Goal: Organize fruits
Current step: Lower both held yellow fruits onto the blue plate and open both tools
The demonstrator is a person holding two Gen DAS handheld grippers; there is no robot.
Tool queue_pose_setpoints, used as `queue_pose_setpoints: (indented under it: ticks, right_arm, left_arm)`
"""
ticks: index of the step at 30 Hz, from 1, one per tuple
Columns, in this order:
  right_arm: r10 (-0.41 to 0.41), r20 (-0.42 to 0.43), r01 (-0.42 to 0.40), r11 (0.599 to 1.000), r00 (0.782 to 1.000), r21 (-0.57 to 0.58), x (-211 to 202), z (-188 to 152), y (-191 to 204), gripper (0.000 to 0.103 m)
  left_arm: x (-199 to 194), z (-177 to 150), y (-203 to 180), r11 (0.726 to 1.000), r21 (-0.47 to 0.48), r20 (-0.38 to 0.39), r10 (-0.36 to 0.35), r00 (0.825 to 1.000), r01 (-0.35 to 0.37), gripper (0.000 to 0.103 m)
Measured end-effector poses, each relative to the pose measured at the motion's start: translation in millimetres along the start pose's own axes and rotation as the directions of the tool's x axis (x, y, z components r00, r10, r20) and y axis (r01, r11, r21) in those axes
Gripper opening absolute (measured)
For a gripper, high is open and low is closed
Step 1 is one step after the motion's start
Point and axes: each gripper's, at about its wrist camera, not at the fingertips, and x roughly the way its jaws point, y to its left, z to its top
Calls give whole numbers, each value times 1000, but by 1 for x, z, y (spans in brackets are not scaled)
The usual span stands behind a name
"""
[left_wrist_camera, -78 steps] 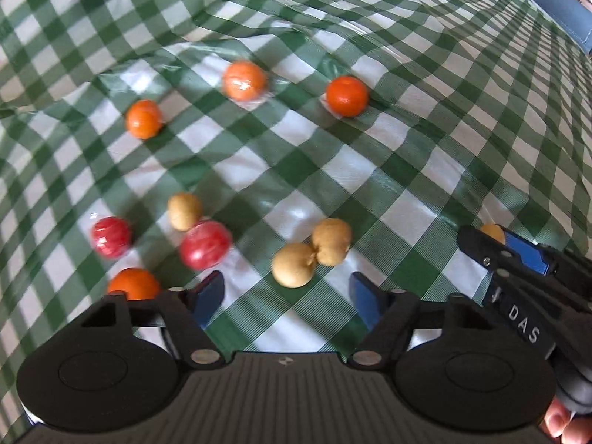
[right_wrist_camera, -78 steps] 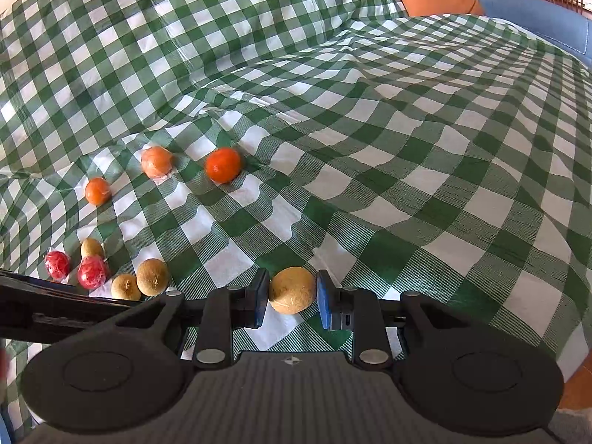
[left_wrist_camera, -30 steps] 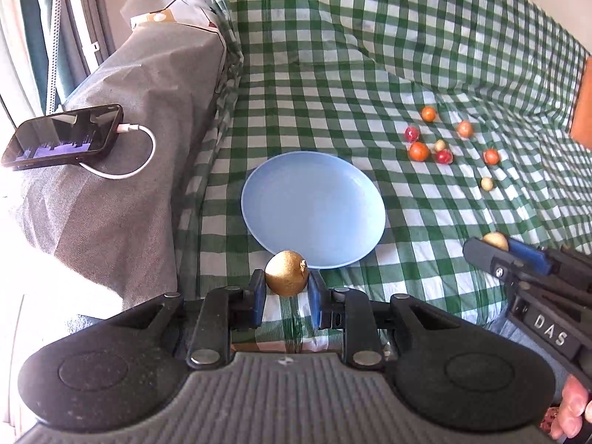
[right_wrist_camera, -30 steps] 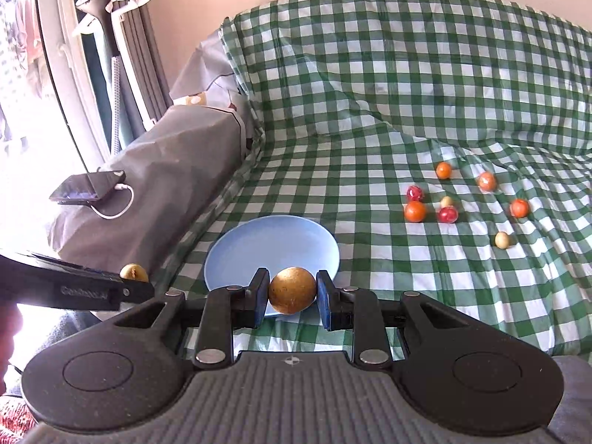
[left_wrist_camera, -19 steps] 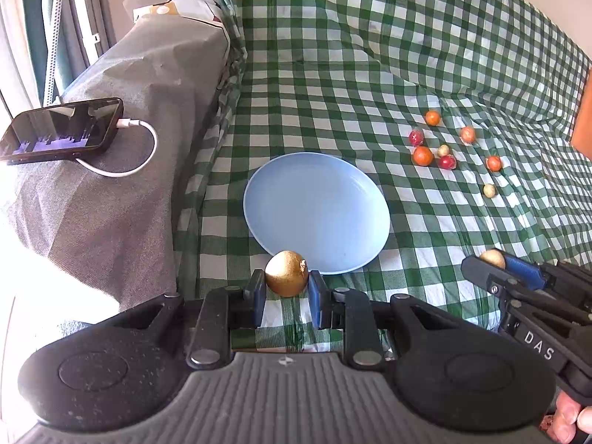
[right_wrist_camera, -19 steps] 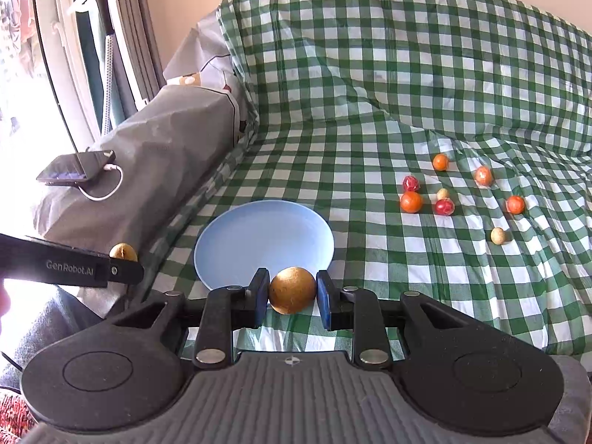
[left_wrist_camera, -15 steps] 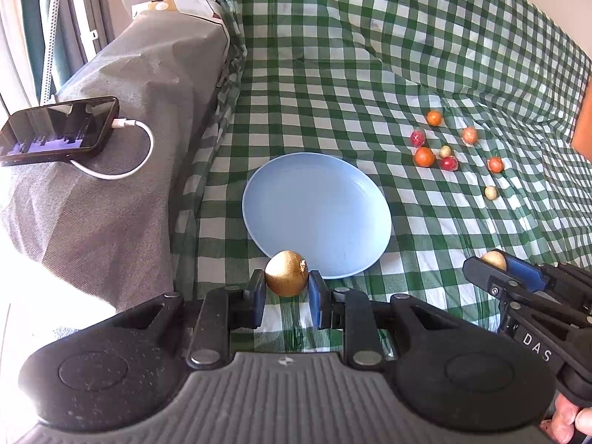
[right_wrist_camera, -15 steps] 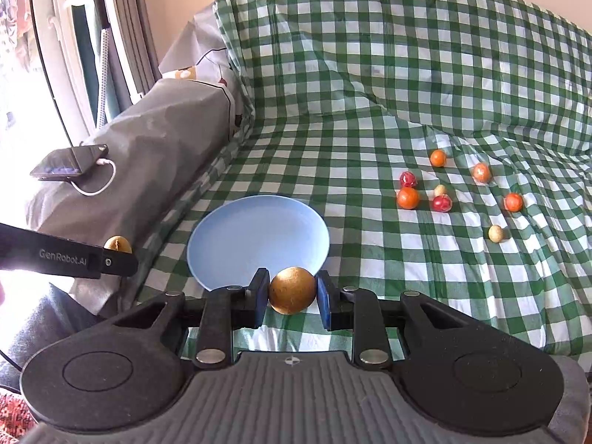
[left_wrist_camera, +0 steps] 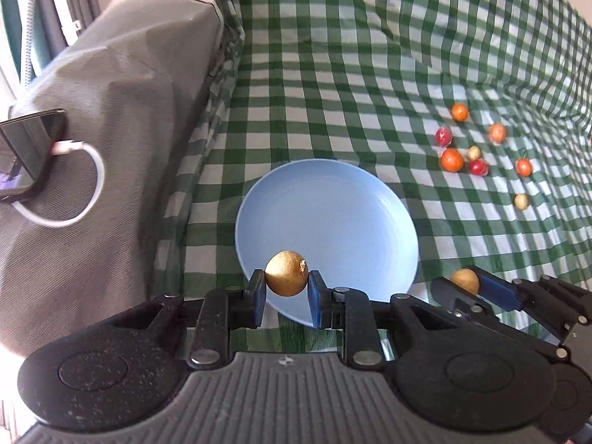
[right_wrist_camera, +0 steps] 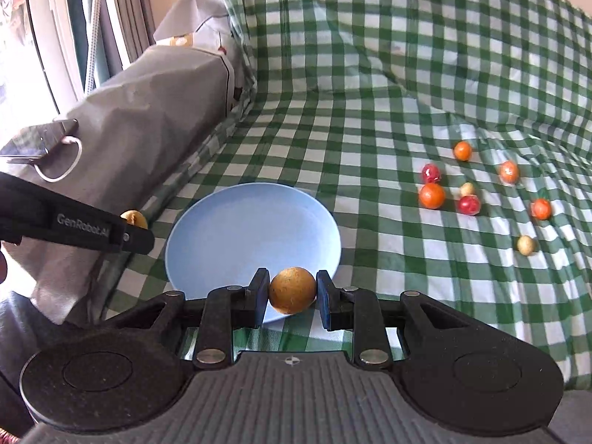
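Two brown fruits held over blue plate, seven more loose on checked cover.
Golden-brown round fruit [left_wrist_camera: 286, 273], small stem nub facing up-right, clamped in left tool [left_wrist_camera: 286, 292] above near rim of blue plate [left_wrist_camera: 333, 207]. Second tan-brown round fruit [right_wrist_camera: 292, 290] clamped in right tool [right_wrist_camera: 292, 296], also at the plate's near edge. Plate is light blue, round, shallow, nothing in it. Right of the plate, well apart: four orange fruits [right_wrist_camera: 431, 195], two red fruits [right_wrist_camera: 469, 205] and two small tan fruits [right_wrist_camera: 526, 245], loosely clustered.
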Motion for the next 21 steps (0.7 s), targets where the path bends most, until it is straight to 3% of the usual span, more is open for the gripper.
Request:
queue_pose_setpoints:
  ticks: [13, 14, 16, 17, 18, 21]
  right_arm:
    - [-2, -127, -6, 998, 992, -63, 78, 14, 2, 29]
    - [0, -133, -9, 998, 991, -65, 81, 14, 3, 29]
    - [3, -124, -12, 997, 992, -71, 86, 16, 3, 29]
    - [12, -115, -20, 997, 993, -70, 88, 18, 3, 30]
    - [19, -109, -27, 997, 994, -68, 88, 21, 2, 40]
    - [10, -83, -14, 999, 996, -49, 80, 28, -4, 72]
  left_arm:
    - [70, 24, -8, 997, 66, -48, 54, 997, -51, 27]
    - [72, 26, -6, 997, 61, -40, 54, 998, -52, 30]
    - [73, 30, -3, 997, 64, -35, 35, 999, -33, 62]
    - [70, 33, -1, 998, 60, -28, 32, 999, -30, 90]
    - [65, 33, 1, 998, 46, -5, 44, 999, -44, 102]
    - [38, 30, 2, 998, 39, 69, 51, 996, -54, 103]
